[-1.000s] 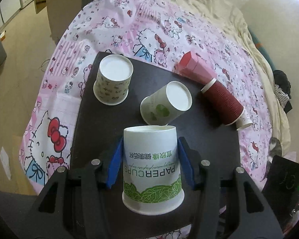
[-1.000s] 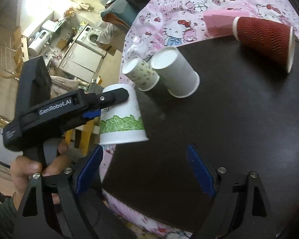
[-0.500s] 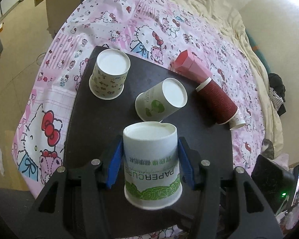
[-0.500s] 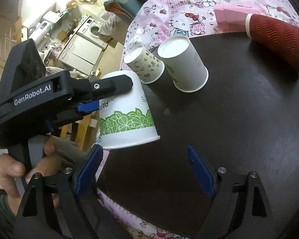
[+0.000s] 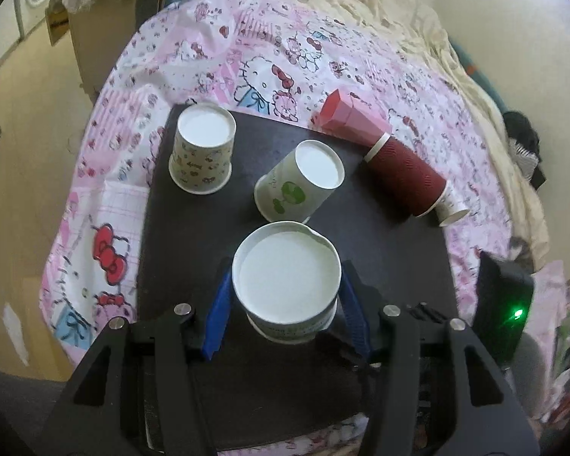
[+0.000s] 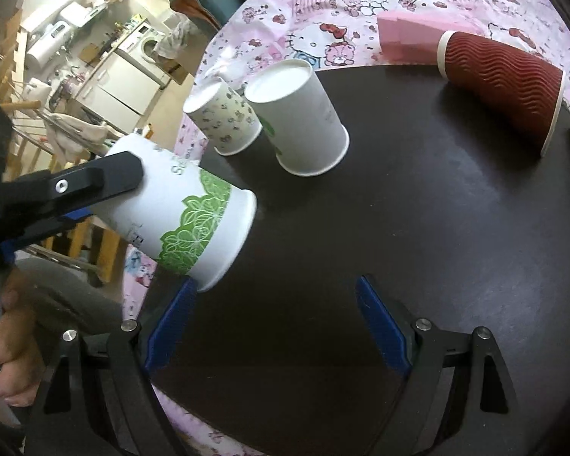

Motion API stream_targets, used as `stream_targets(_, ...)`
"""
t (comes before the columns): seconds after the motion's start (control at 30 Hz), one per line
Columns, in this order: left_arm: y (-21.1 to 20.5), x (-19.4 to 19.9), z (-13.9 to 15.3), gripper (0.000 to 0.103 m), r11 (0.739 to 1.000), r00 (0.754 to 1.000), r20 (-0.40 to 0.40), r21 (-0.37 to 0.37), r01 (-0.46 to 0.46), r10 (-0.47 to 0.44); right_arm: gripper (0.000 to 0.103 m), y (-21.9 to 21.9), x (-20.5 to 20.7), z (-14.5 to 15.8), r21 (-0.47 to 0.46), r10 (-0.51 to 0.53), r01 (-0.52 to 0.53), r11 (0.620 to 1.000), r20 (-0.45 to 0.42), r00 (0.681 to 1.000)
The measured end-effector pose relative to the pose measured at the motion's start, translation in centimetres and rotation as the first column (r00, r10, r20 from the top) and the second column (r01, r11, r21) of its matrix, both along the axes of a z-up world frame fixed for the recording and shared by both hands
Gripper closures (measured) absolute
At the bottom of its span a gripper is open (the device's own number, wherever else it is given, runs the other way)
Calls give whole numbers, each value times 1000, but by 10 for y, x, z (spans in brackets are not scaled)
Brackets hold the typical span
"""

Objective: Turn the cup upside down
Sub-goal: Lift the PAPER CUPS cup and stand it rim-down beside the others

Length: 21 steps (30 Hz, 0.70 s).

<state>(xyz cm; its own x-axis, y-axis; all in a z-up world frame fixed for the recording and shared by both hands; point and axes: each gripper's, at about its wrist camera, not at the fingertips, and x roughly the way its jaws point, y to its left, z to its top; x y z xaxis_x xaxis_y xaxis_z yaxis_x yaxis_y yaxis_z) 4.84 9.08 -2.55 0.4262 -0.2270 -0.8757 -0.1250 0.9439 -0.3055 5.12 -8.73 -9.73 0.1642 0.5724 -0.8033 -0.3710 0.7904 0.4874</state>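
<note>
My left gripper [image 5: 285,304] is shut on a white paper cup with a green leaf band [image 5: 287,285], held above the near part of the dark table [image 5: 380,243]. Its white base faces the left wrist camera. In the right wrist view the same cup [image 6: 178,216] is tilted, its open mouth pointing down and right over the table's left edge, with the left gripper's finger [image 6: 76,186] across it. My right gripper [image 6: 273,326] is open and empty above the table's near side.
Two cups stand upside down on the table: a patterned one [image 5: 203,152] at the far left and a white one with green print [image 5: 302,180] beside it. A red ribbed cup [image 5: 404,176] lies on its side by a pink box [image 5: 345,117]. A pink cartoon cloth [image 5: 269,60] surrounds the table.
The left gripper has tipped the held cup, so its base now faces the left camera and its mouth points more toward the table. The right gripper has stayed open and nearly still.
</note>
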Motion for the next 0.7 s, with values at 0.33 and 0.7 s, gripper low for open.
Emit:
stream_targets(0.33, 13, 12, -3, 54, 962, 997, 30, 259, -82, 77, 15, -49, 5, 25, 56, -138, 135, 989, 61, 989)
stream_targets(0.7, 11, 39, -36, 53, 909, 995, 20, 406, -96, 96, 15, -115, 17, 33, 115, -304, 297, 948, 46, 952)
